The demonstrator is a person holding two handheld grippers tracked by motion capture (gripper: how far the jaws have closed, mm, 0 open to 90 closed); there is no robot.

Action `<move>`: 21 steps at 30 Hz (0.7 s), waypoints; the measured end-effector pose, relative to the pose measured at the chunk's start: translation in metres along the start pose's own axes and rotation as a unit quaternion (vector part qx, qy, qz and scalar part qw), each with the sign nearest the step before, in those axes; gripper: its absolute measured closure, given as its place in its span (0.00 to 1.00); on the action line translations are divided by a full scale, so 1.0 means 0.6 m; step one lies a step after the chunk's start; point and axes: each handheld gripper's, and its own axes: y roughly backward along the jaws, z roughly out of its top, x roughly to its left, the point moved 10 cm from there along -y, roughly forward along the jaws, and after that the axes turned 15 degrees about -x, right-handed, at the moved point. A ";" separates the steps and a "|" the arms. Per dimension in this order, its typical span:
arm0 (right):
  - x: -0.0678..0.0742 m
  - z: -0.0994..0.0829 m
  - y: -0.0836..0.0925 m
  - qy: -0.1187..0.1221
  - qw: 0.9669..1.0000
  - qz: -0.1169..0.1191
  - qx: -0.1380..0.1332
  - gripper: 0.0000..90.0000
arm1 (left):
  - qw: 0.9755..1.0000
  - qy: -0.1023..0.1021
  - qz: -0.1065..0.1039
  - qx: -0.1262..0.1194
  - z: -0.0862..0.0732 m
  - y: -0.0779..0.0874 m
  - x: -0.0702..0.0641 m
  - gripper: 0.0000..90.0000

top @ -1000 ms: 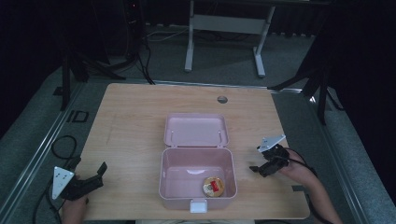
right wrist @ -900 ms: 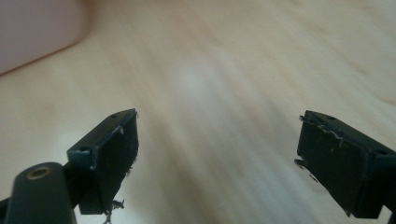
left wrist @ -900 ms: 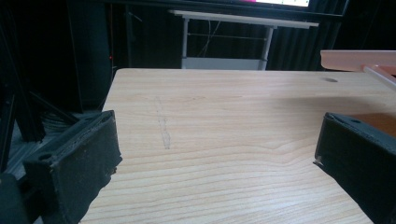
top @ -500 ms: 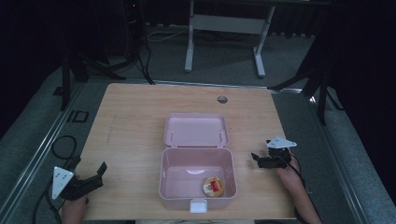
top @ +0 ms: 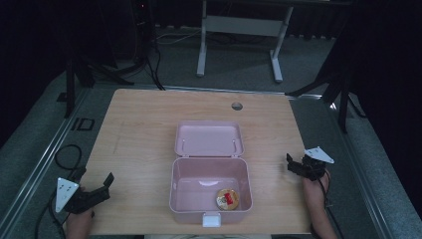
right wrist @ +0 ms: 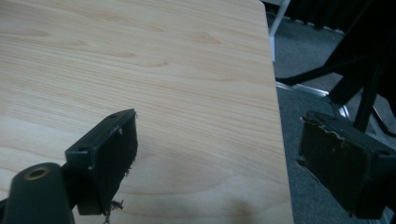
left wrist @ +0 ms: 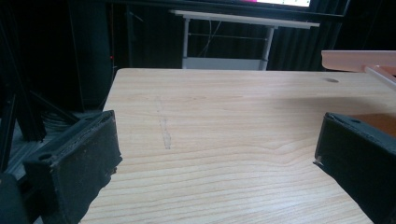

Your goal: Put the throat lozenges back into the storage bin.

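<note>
Pink box (top: 210,191) open mid-table | left gripper (top: 94,191), right gripper (top: 294,166) well apart, gaping

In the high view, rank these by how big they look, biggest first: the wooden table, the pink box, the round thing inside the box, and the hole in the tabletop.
1. wooden table
2. pink box, lid open
3. round thing lying in the box
4. hole in the tabletop, though it sits farther from the camera, so the gap is less sure.
</note>
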 end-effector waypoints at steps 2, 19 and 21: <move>-0.006 0.004 0.001 -0.002 1.000 -0.016 -0.009 0.13 | 1.000 0.001 0.000 0.000 0.000 0.000 0.000 0.00; -0.008 0.021 0.011 -0.028 0.998 -0.005 -0.047 0.13 | 1.000 0.000 -0.001 0.000 0.000 0.000 0.000 0.00; -0.007 0.019 0.010 -0.027 0.999 -0.003 -0.045 0.13 | 1.000 0.000 -0.001 -0.001 0.000 0.000 0.000 0.00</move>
